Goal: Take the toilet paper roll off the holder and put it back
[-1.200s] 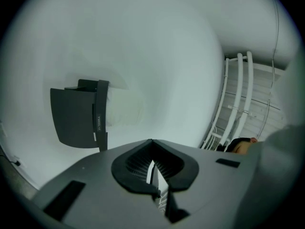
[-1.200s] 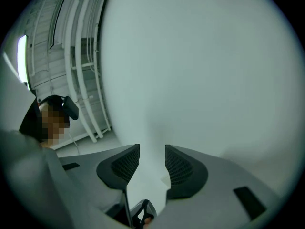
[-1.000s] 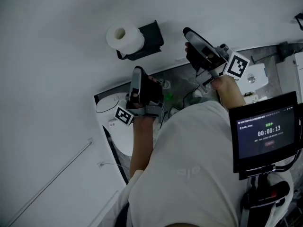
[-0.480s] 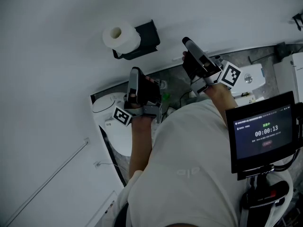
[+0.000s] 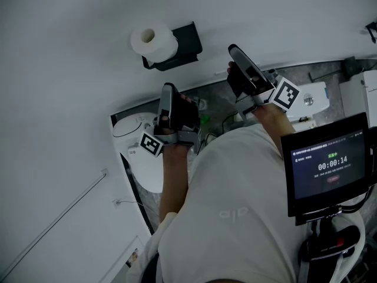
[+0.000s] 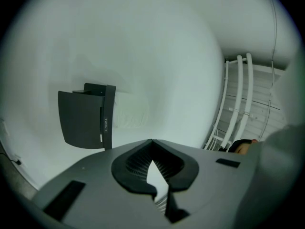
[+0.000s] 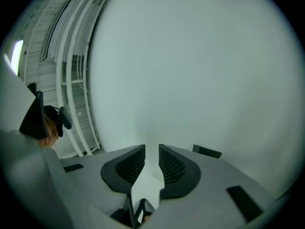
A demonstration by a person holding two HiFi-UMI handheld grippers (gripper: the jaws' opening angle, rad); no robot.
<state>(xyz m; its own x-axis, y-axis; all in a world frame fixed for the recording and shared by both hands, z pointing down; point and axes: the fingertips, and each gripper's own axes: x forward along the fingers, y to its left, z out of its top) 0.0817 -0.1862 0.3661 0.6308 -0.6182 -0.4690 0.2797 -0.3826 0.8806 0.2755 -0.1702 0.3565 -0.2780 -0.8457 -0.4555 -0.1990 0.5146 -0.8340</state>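
Observation:
A white toilet paper roll [image 5: 154, 42] sits on a black wall holder [image 5: 184, 41] at the top of the head view. My left gripper [image 5: 169, 88] hangs below the holder, apart from it, with its jaw tips touching and nothing in them. In the left gripper view the holder [image 6: 86, 120] is at the left and the pale roll [image 6: 131, 113] is beside it. My right gripper [image 5: 234, 49] is to the right of the holder and faces bare wall. Its jaws [image 7: 151, 149] have just been closing; a narrow gap remains and nothing is between them.
A white toilet [image 5: 138, 152] stands below the left gripper on the grey stone floor. A dark screen [image 5: 330, 167] showing a timer is at the right. White pipes [image 6: 238, 104] run up the wall. A white fixture [image 5: 312, 96] sits behind the right hand.
The right gripper has sunk a little against the wall. The left gripper and the roll have kept their places.

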